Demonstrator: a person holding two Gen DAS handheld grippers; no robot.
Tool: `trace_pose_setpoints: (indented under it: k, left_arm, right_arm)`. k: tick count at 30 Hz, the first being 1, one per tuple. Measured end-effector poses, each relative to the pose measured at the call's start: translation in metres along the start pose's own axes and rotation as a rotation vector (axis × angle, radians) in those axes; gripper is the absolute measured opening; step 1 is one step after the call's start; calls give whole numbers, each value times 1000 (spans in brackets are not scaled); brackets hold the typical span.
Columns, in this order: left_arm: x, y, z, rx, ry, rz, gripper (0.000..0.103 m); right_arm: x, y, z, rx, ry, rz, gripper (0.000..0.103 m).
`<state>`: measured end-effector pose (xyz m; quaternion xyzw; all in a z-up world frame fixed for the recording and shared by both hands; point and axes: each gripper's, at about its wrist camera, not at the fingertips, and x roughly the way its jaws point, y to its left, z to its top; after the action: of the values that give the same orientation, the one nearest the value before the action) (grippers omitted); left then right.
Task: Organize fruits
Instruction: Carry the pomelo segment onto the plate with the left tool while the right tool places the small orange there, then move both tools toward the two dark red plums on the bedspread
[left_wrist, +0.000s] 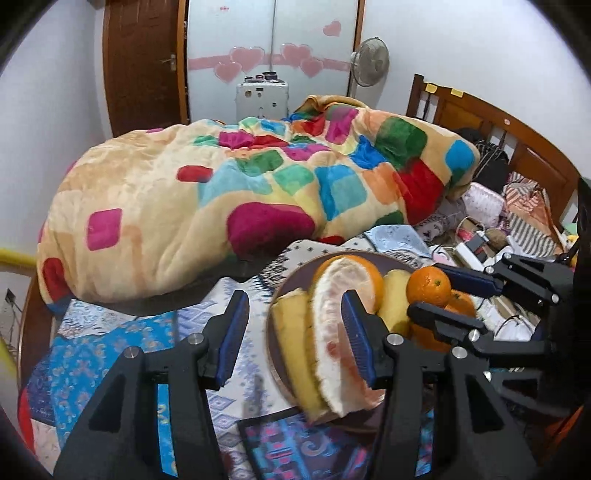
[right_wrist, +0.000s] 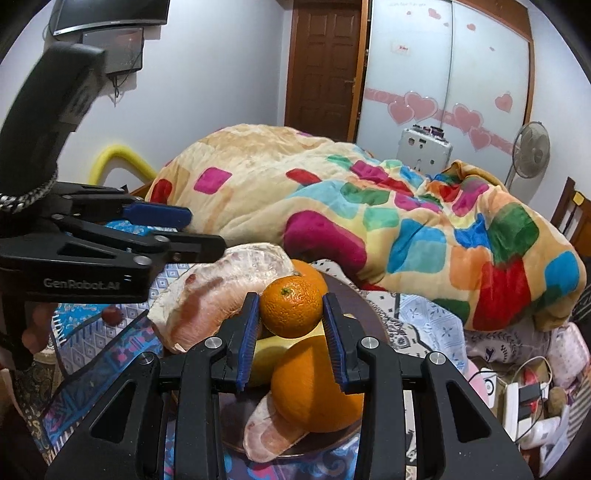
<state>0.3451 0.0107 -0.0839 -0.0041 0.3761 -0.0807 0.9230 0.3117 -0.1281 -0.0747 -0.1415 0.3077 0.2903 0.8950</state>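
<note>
A dark round plate (left_wrist: 271, 354) on the bed holds fruit: a peeled pomelo wedge (left_wrist: 330, 332), yellow pieces (left_wrist: 291, 343), a large orange (left_wrist: 369, 273) and a small orange (left_wrist: 428, 286). My left gripper (left_wrist: 295, 339) is open, its right finger over the pomelo wedge. My right gripper (right_wrist: 291, 332) shows in the left wrist view (left_wrist: 448, 295) at the small orange. In the right wrist view its fingers (right_wrist: 247, 332) touch both sides of the small orange (right_wrist: 290, 306), above a large orange (right_wrist: 314, 387) and a pomelo segment (right_wrist: 269, 435). The plate's rim (right_wrist: 351, 291) shows behind.
A bunched colourful blanket (left_wrist: 229, 199) fills the bed behind the plate. Patterned cloths (left_wrist: 110, 354) cover the bed in front. Power strips, cables and clothes (left_wrist: 480, 251) lie to the right by the wooden headboard (left_wrist: 517, 147). A fan (left_wrist: 369, 61) and a door (left_wrist: 140, 62) stand behind.
</note>
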Motion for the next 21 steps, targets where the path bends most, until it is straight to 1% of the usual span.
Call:
trace_pose_setpoints:
  k: [1, 2, 4, 5, 7, 12, 21]
  left_arm:
    - [0, 3, -2, 0, 2, 7, 58]
    - [1, 6, -4, -6, 3, 17, 60]
    - [2, 13, -7, -24, 13, 26, 60]
    - [2, 18, -9, -40, 19, 26, 60]
    - [-2, 24, -13, -50, 21, 35, 60]
    - [-20, 30, -23, -40, 6, 70, 60]
    - [-70, 39, -51, -52, -22, 92, 60]
  right_arm:
    - [1, 0, 0, -1, 0, -4, 32]
    - [1, 1, 0, -4, -6, -21, 34]
    - [-2, 1, 2, 3, -21, -31, 44]
    - [-4, 0, 2, 7, -24, -29, 45]
    - [-10, 1, 3, 7, -34, -37, 45]
    - [-27, 8, 3, 11, -50, -41, 45]
    - [-60, 33, -7, 26, -73, -31, 45]
